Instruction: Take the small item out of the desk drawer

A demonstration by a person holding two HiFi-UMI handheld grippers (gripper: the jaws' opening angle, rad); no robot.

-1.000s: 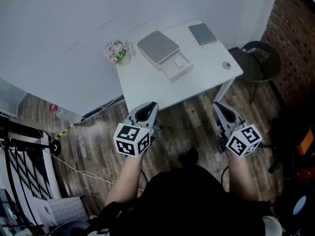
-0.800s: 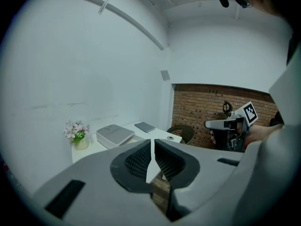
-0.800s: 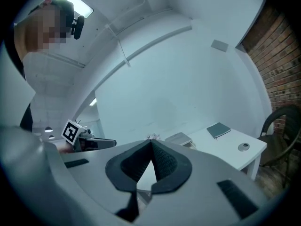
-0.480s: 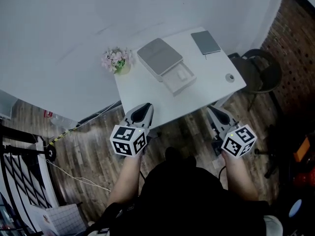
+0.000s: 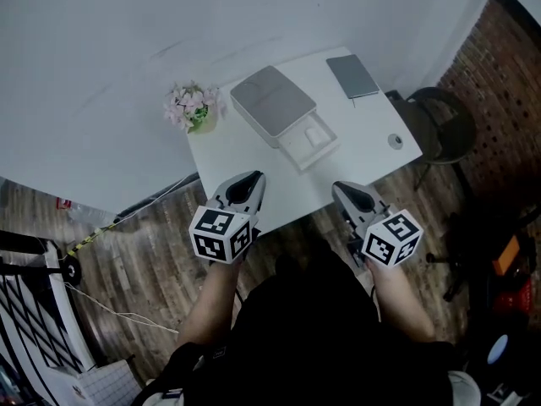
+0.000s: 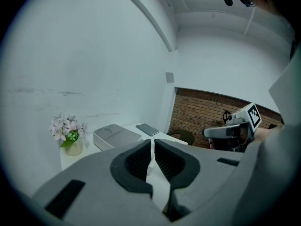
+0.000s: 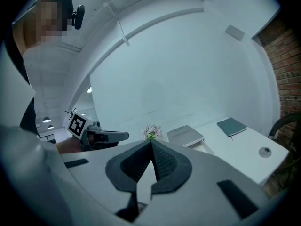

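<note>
A grey desktop drawer box (image 5: 272, 104) stands on the white desk (image 5: 245, 155). Its white drawer (image 5: 311, 142) is pulled out toward me, with a small pale item (image 5: 317, 135) lying inside. My left gripper (image 5: 250, 179) hovers over the desk's near edge, jaws shut and empty. My right gripper (image 5: 341, 189) is at the same edge further right, also shut with nothing in it. Both are well short of the drawer. The left gripper view shows the box (image 6: 115, 135) beyond the closed left gripper (image 6: 151, 141). Past the right gripper (image 7: 151, 142), the right gripper view shows the box (image 7: 186, 134) and its drawer (image 7: 203, 148).
A vase of pink flowers (image 5: 193, 108) sits at the desk's left back corner. A grey notebook (image 5: 353, 76) lies at the back right, and a small round object (image 5: 396, 140) near the right edge. A dark chair (image 5: 444, 125) stands right of the desk. Cables cross the wooden floor (image 5: 135, 260) on the left.
Both grippers have come forward from over the floor to the desk's near edge. The desk now sits closer and more central in the head view. Both jaws stayed shut.
</note>
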